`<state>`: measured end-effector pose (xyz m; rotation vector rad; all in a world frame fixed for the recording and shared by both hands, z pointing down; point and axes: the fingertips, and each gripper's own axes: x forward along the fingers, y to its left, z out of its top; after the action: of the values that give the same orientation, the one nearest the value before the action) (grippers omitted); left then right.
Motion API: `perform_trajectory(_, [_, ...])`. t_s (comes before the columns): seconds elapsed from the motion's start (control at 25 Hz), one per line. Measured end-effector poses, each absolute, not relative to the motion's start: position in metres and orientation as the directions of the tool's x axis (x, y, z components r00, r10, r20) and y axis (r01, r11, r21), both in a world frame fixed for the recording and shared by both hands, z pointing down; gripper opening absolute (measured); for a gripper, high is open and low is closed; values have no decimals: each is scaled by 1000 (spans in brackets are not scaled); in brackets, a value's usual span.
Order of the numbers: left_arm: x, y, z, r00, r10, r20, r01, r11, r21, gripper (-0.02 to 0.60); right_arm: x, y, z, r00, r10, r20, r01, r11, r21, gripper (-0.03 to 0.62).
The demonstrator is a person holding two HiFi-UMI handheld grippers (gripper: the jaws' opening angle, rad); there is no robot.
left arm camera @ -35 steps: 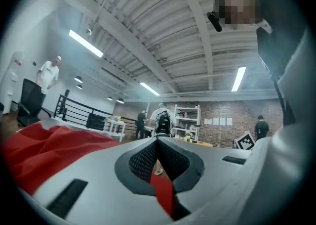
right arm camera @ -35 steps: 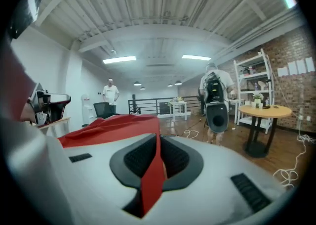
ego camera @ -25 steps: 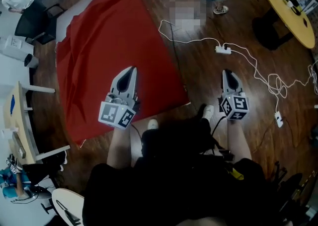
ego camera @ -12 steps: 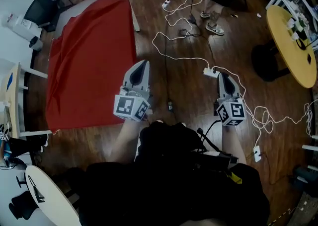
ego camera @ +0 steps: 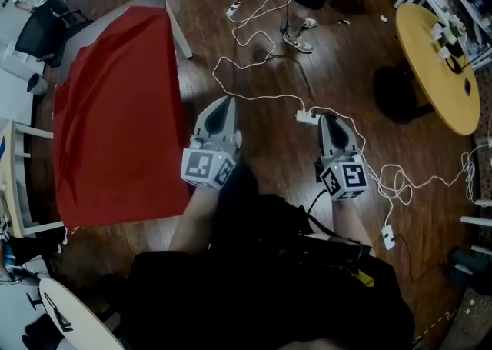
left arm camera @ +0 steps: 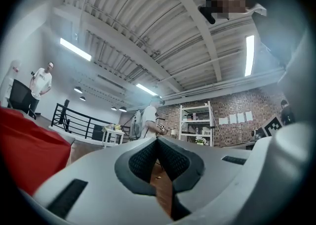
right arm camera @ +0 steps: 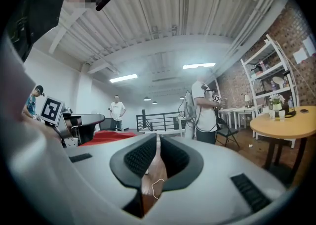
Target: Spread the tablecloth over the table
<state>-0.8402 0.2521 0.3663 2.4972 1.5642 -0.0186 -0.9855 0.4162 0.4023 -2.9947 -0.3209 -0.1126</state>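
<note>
Tablecloth [ego camera: 115,110] lies spread and red, left of both jaws: near the left gripper [ego camera: 221,110], well apart from the right gripper [ego camera: 329,127]. Both pairs of jaws are pinched almost together with nothing between, only floor showing through the slit. Risks, as I judge them: the white cable [ego camera: 261,96] loops on the floor just ahead of the jaws, so a caught foot could mean a stumble. Creases show on the cloth's left side, and an uneven overhang might let it slip.

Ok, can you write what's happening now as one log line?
cloth: red fabric tablecloth lying spread out | left gripper: shut, empty | right gripper: shut, empty | both over brown wooden floor, off the cloth
</note>
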Motion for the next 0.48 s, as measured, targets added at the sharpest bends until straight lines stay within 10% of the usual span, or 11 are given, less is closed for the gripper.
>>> perform_trajectory(0.48, [-590,346,393,511,852,-112,857,-496,138,2,-695,484,422,997,40,73,48,-992,-118,31])
